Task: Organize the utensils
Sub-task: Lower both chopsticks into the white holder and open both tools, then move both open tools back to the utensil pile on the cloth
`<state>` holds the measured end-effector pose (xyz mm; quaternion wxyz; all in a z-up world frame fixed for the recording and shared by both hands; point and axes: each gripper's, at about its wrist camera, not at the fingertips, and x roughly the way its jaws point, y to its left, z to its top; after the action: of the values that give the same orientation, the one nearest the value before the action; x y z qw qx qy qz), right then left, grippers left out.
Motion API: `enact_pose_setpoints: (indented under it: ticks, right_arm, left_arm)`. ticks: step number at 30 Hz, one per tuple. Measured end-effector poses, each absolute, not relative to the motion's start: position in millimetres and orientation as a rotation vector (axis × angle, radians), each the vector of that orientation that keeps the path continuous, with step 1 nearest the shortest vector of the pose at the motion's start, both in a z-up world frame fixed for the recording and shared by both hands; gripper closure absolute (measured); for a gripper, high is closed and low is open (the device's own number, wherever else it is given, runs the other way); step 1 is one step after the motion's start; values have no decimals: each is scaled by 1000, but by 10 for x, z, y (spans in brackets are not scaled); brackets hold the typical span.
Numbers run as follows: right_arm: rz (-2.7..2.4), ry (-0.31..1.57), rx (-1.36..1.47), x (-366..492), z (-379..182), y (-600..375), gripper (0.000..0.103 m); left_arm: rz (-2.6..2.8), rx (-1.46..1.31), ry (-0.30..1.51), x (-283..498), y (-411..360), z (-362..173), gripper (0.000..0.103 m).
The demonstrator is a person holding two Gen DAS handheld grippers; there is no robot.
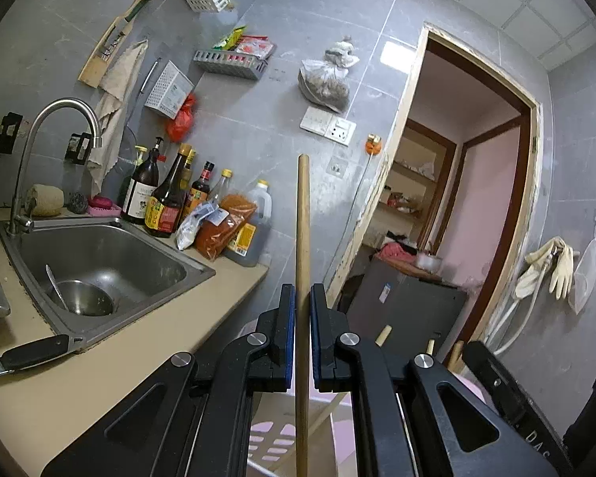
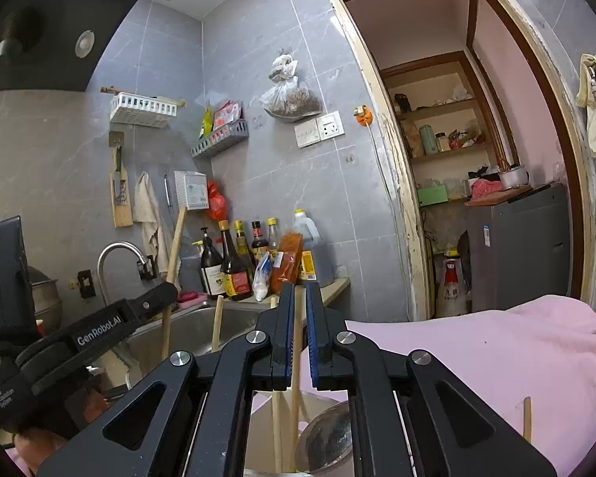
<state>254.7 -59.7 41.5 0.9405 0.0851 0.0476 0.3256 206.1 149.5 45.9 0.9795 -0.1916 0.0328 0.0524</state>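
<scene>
1. Left gripper [image 1: 302, 310] clenched on a long wooden handle [image 1: 302, 214]; stick upright, runs up past the pads, in front of the grey tiled wall.
2. Right gripper [image 2: 299, 310] clamped on a thin wooden stick [image 2: 297, 389] going down into a metal container [image 2: 329, 437] w/ other sticks.
3. Left gripper also seen in right wrist view, by the sink [image 1: 111, 254].
4. Knife [image 1: 28, 355] on counter [image 1: 111, 377] nr sink.

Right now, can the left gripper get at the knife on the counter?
Probably not yet. The left gripper is shut on a wooden stick, so its jaws are busy. The knife lies uncovered on the counter beside the sink.
</scene>
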Motion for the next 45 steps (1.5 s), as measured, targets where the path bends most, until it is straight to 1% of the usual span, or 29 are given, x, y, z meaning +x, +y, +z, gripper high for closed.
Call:
enact_pose_setpoints:
  ticks: [9, 12, 13, 14, 15, 17, 25, 29, 30, 32, 34, 36, 38, 42, 45]
  right_arm:
    - [667, 78, 165, 2498, 424, -592, 94]
    - [667, 71, 166, 2486, 427, -594, 91]
    - [666, 69, 168, 2482, 427, -598, 88]
    - [665, 67, 170, 2481, 430, -603, 84]
    - [664, 65, 173, 2480, 433, -613, 83]
    - [657, 60, 177, 2479, 443, -633, 82]
    - [601, 28, 171, 2457, 575, -730, 77]
    - [562, 37, 173, 2452, 672, -855, 72]
    - [553, 41, 169, 2444, 700, -899, 70]
    - [534, 38, 152, 2409, 742, -980, 64]
    - [510, 34, 134, 2358, 788, -1089, 61]
    - [495, 36, 132, 2310, 814, -1199, 61]
    - [480, 41, 126, 2262, 829, -1305, 56]
    - [444, 50, 106, 2156, 819, -1529, 52]
    - [417, 63, 94, 2082, 796, -1709, 42]
  left_arm:
    - [100, -381, 71, 2036, 1492, 430, 96]
    - [98, -391, 71, 2027, 1506, 436, 95]
    - [97, -393, 70, 2023, 1511, 443, 95]
    - [94, -396, 67, 2014, 1511, 448, 92]
    - [90, -398, 64, 2005, 1511, 455, 87]
    - [83, -405, 56, 1980, 1512, 474, 81]
    - [84, -374, 73, 1949, 1432, 603, 79]
    - [77, -343, 76, 1925, 1351, 679, 71]
    - [72, -339, 78, 1923, 1337, 686, 70]
    - [58, -330, 88, 1909, 1276, 704, 68]
    - [41, -318, 103, 1903, 1205, 723, 66]
    - [18, -301, 114, 1886, 1109, 744, 63]
    - [-6, -275, 121, 1850, 990, 763, 60]
    - [-56, -236, 130, 1793, 757, 785, 52]
    - [-99, -217, 146, 1750, 611, 780, 45]
